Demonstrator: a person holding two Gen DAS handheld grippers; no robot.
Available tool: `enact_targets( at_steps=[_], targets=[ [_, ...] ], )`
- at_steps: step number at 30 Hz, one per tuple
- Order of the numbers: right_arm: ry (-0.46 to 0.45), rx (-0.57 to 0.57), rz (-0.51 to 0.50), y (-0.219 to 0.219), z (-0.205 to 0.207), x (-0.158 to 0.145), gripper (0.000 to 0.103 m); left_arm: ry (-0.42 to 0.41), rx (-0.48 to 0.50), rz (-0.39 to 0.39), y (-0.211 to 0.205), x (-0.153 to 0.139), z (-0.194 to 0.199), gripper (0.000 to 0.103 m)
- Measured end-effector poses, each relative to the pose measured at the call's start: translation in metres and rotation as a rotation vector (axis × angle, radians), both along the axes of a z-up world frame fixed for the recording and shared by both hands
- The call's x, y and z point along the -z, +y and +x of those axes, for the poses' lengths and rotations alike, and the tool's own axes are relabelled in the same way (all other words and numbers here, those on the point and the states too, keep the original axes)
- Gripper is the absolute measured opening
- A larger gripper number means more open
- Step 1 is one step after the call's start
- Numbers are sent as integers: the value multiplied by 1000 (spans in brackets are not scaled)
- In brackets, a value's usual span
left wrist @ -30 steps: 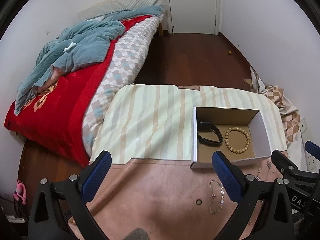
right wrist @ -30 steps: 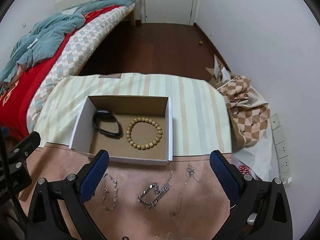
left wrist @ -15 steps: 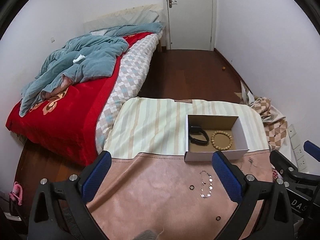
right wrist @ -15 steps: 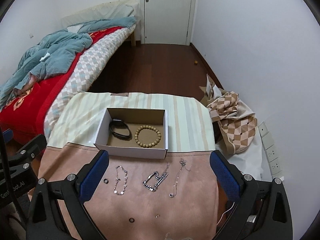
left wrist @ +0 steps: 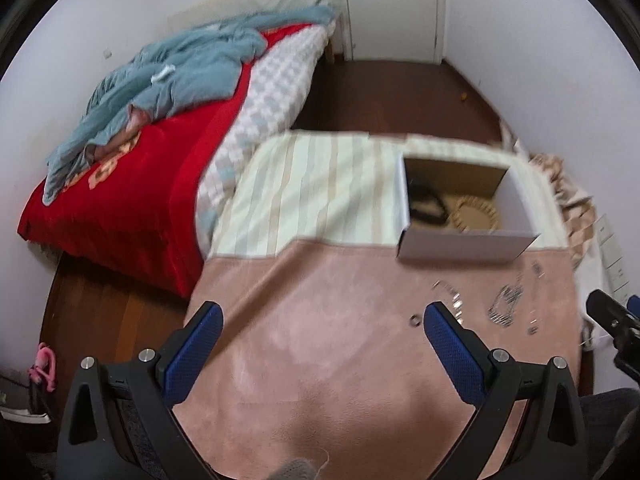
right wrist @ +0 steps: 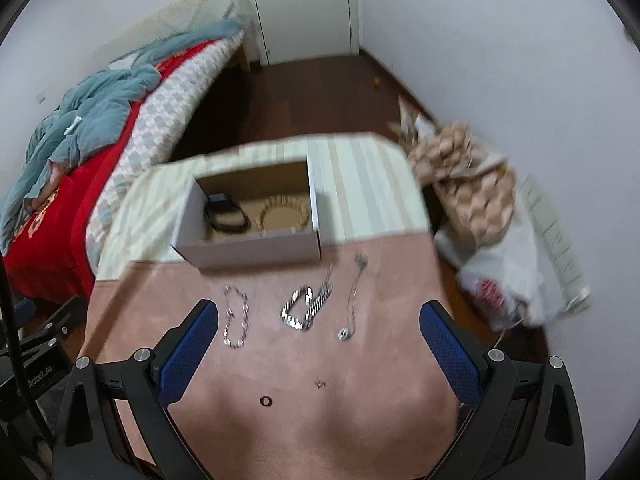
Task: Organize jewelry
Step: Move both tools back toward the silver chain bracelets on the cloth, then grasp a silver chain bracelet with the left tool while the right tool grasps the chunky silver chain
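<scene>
Both grippers, left [left wrist: 320, 330] & right [right wrist: 318, 324], fingers spread wide w/ nothing held, above tabletop [right wrist: 360, 408] near edge; chains [right wrist: 306, 308] beside box [right wrist: 248, 250].

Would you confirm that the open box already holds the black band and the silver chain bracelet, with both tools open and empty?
Not quite: beside the black band, the box holds a beaded bracelet; the right wrist view shows the silver chain bracelet lying on the pink cloth.
</scene>
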State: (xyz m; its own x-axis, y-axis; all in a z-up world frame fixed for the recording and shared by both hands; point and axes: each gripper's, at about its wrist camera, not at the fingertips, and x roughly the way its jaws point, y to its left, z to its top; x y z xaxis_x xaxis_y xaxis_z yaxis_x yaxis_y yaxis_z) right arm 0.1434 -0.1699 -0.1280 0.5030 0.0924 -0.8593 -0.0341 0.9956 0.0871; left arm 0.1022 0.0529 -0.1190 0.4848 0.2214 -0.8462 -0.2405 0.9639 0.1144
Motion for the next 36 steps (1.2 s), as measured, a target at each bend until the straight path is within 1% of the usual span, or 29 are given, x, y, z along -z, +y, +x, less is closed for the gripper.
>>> enact_targets(
  at_steps=[1,4,5,6,7,9,11,13,19,23,24,27,28,29,30,31,32,34,36],
  targets=[
    [37,6,24,-5,4,18,102,15,-5,-1,1,8,2,103],
    [111,15,62,-14,15,57,100,68,-24,2,2,35,11,103],
    [126,19,71,-17,17,67,95,83,-30,1,2,44,14,103],
    [138,21,77,-19,20,76,87,101,-36,4,1,52,17,103],
    [145,19,85,-20,22,83,82,113,-37,5,1,57,19,103],
    [158,4,96,-17,28,96,67,137,-39,8,-1,69,23,103],
    [160,-13,95,-11,33,104,61,156,-35,10,-3,78,26,103],
    [158,-42,76,-1,41,114,60,169,-30,20,-5,85,30,103],
    [188,-48,83,11,61,132,59,186,-36,23,-1,93,38,103],
    [197,-71,125,22,65,134,50,187,-57,19,7,94,40,103],
    [200,-82,121,27,66,135,46,187,-61,19,9,95,40,103],
    [212,-105,75,42,68,145,39,191,-70,20,13,96,40,103],
    [183,-112,39,47,67,144,36,191,-72,21,13,96,39,103],
    [201,-123,6,53,69,149,30,192,-72,24,13,96,38,103],
    [169,-129,-19,56,67,147,16,193,-70,23,13,97,38,103],
    [167,-142,-62,62,67,149,8,193,-68,22,13,97,38,103],
    [159,-153,-89,66,66,150,4,193,-65,21,12,97,38,103],
    [163,-154,-65,64,67,150,4,192,-55,17,8,97,37,103],
    [165,-134,-20,56,66,147,4,187,-38,4,1,95,35,103]
  ],
)
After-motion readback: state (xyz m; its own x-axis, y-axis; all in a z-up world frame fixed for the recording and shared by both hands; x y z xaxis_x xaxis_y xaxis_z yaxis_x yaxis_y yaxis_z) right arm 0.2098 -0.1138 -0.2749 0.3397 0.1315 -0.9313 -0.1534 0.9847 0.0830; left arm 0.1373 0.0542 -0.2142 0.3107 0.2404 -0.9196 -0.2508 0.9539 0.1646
